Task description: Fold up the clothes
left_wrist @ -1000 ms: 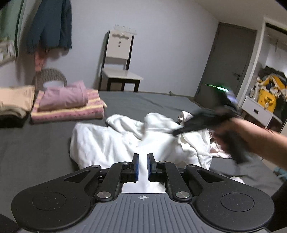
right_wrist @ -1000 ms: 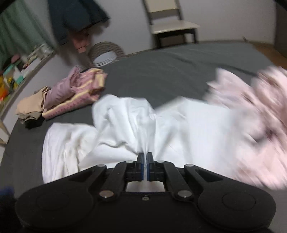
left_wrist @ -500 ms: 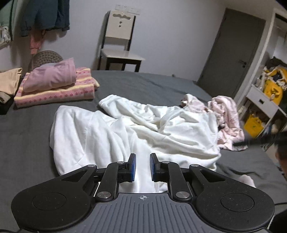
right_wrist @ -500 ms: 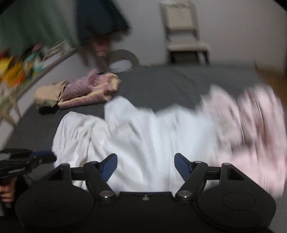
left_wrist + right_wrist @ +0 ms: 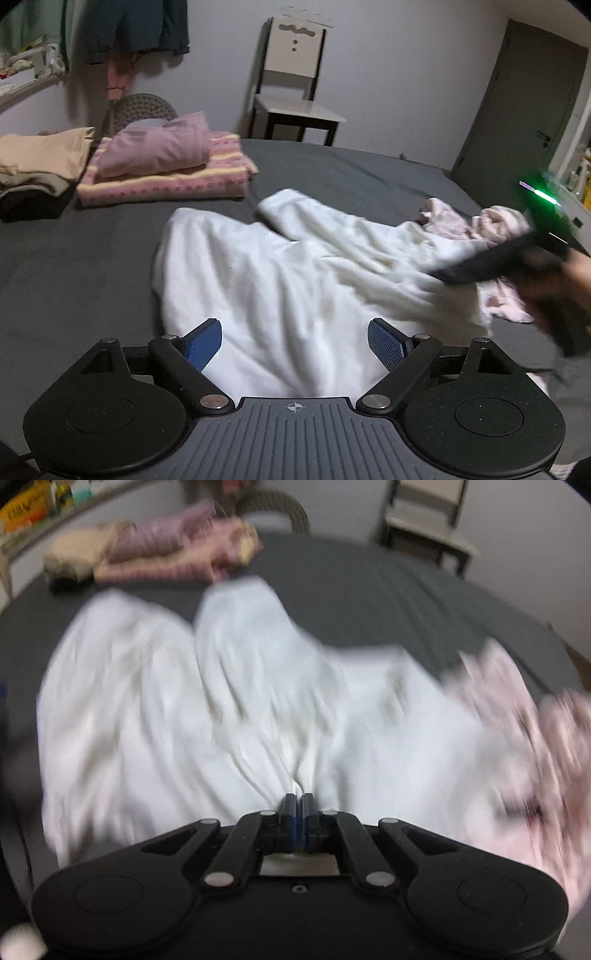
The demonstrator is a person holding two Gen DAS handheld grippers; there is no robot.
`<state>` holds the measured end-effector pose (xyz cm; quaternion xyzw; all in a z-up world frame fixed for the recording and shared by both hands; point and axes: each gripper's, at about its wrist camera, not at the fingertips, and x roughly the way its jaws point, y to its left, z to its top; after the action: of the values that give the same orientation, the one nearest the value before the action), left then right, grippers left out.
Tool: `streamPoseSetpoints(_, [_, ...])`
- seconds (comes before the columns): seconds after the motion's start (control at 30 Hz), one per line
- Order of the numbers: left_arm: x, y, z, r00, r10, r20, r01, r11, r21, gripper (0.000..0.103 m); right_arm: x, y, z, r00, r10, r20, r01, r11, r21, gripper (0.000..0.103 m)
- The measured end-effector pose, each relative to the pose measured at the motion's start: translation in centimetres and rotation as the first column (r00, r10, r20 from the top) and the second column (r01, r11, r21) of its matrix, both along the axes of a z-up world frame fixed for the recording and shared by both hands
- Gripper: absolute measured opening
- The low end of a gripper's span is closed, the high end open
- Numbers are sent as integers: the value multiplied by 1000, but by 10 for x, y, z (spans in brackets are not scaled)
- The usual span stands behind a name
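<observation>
A crumpled white garment lies spread on the dark grey bed. My left gripper hangs open just above its near edge, with nothing between the blue pads. In the right wrist view, which is blurred, my right gripper is shut on a pinched fold of the white garment. The left wrist view shows that right gripper as a dark blur over the garment's right side, held by a hand. A pale pink garment lies bunched at the white one's right edge.
Folded pink and striped clothes and a beige and dark pile sit at the bed's far left. A chair stands against the back wall, a grey door at the right. Clothes hang on the left wall.
My left gripper went from nearly shut to wide open. My right gripper was open half a second ago and is now shut on the white garment, over its right side.
</observation>
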<state>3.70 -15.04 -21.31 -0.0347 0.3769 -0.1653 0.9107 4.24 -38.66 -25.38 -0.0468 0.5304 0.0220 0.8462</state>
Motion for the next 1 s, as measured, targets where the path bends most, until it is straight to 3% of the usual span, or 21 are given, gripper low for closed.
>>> streamPoseSetpoints(0.1, [10,10,-7,999,29,-18,-29,1000,11,87,-37,-23,3,996,-67,-58,70,997,44,3])
streamPoseSetpoints(0.2, [23,17,-12,997,68,-22,-68,998,-8,87,-55,-38,27,994,-109,-2,108,983,150,4])
streamPoseSetpoints(0.27, [29,19,-12,996,84,-33,-85,996,-32,87,-52,-38,45,991,-124,59,107,967,231,13])
streamPoseSetpoints(0.3, [30,17,-12,996,85,-39,-86,996,-39,87,-48,-36,53,987,-121,103,92,964,250,23])
streamPoseSetpoints(0.37, [33,14,-10,995,85,-50,-87,995,-49,87,-30,-24,66,972,-117,202,66,968,241,80])
streamPoseSetpoints(0.43, [30,10,-7,996,73,-43,-74,997,-36,87,-2,-8,71,963,-69,261,26,986,165,89])
streamPoseSetpoints(0.53, [22,8,1,998,63,-23,-64,997,-34,87,44,18,71,955,23,297,-34,999,30,89])
streamPoseSetpoints(0.63, [10,11,7,999,49,-4,-50,998,-41,87,92,44,46,976,102,193,-83,991,-104,86])
streamPoseSetpoints(0.7, [4,14,9,999,38,0,-38,999,-33,87,108,50,24,991,100,94,-90,990,-109,66])
streamPoseSetpoints(0.77, [1,17,10,1000,23,-5,-23,999,-29,87,119,50,5,998,66,3,-66,995,-73,19])
streamPoseSetpoints(0.8, [-1,19,11,1000,17,-2,-18,999,-28,87,121,48,-2,999,44,-28,-45,998,-45,11])
streamPoseSetpoints(0.93, [-4,28,9,1000,8,7,-8,1000,-19,87,109,33,6,999,-14,52,13,999,34,4])
streamPoseSetpoints(1.0, [-2,32,6,1000,13,2,-13,1000,-21,87,100,18,26,990,-76,115,58,987,152,4])
